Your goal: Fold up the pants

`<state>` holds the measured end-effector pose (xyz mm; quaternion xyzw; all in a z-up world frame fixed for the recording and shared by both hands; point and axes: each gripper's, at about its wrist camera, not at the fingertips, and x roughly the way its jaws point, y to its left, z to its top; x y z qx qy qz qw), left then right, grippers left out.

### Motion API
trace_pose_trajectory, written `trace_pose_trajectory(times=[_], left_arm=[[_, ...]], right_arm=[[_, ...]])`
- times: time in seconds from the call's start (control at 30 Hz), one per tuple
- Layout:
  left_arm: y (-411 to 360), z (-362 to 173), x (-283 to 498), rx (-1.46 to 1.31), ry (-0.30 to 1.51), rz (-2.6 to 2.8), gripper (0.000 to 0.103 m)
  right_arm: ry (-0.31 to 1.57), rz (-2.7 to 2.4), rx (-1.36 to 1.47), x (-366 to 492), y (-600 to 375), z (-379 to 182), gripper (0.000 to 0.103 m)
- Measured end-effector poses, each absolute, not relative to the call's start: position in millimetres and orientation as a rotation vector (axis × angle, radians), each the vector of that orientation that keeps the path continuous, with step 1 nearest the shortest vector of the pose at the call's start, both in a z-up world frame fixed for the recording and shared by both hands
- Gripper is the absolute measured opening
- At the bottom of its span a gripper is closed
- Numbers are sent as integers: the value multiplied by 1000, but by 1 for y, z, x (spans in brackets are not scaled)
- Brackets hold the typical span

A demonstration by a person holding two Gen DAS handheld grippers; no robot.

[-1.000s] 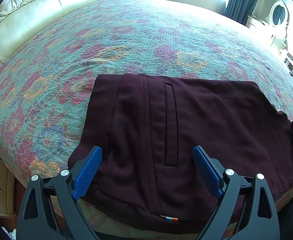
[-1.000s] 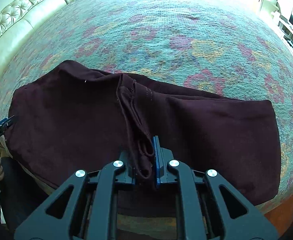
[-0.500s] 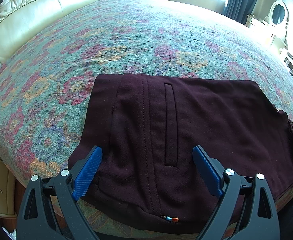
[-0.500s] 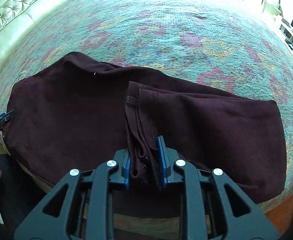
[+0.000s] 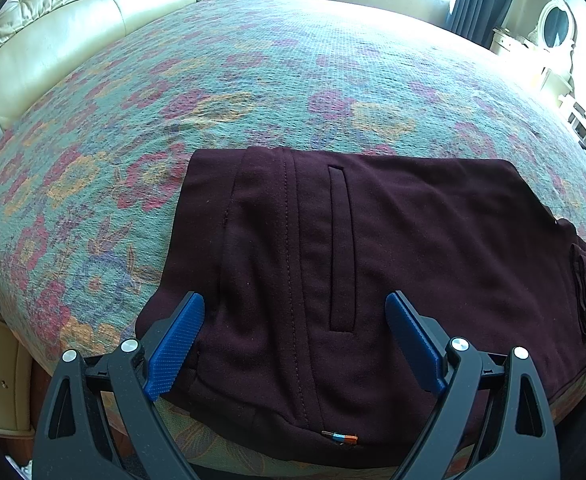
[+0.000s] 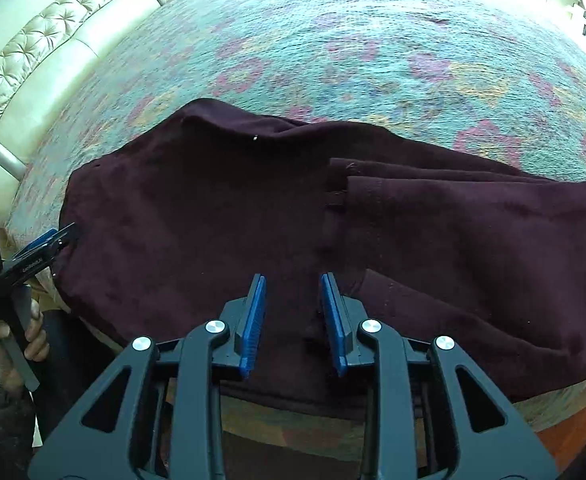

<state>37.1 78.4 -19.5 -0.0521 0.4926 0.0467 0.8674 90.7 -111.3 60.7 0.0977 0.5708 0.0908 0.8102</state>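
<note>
Now: maroon pants point(image 5: 373, 264) lie folded at near edge of the flowered bed point(image 5: 253, 80). Left gripper point(image 5: 295, 344) spread wide above them; right gripper point(image 6: 293, 320) opening, pads clear of cloth.

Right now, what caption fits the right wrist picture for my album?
Right gripper opening above folded maroon pants on a flowery bedspread, nothing pinched between its blue pads.

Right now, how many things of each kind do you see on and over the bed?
Pants: 1
Bedspread: 1
Hand-held gripper: 2, left open, right opening with nothing between its pads
Total: 4
</note>
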Motion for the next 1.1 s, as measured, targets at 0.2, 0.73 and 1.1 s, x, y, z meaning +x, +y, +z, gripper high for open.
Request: trace_pose_trajectory(times=[0.2,0.73,1.1], left_arm=[[78,-20,36,-103,1027,96,91],[74,-21,33,-94,1007,108,91],[71,-22,33,-85,997,122,92]], right_arm=[[1137,319,296,82,-127,99,32],[1003,29,903,84,-431,43,43],[1005,90,1019,89,-432,13,18]])
